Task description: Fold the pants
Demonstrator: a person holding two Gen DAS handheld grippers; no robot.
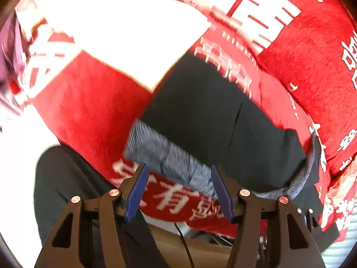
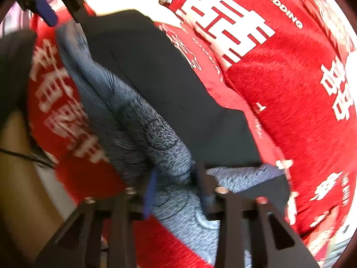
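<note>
Dark navy pants (image 1: 200, 111) lie on a red cloth, their grey heathered waistband lining (image 1: 165, 156) turned up along the near edge. My left gripper (image 1: 179, 189) stands open just above that edge. One end of the grey band lies by its right pad (image 1: 221, 192), and no pad presses on it. In the right wrist view the pants (image 2: 156, 78) run from upper left to lower right. My right gripper (image 2: 176, 189) is blurred, its jaws apart, with the grey waistband (image 2: 174, 178) lying between them. The left gripper (image 2: 44, 11) shows at the top left.
The red cloth (image 2: 279, 89) with large white characters covers the surface and bunches up at the right. A bright sunlit white patch (image 1: 111, 33) lies beyond the pants. Purple fabric (image 1: 9, 51) is at the far left. A brown surface (image 2: 15, 167) and a black cable (image 1: 185, 245) show below the cloth's edge.
</note>
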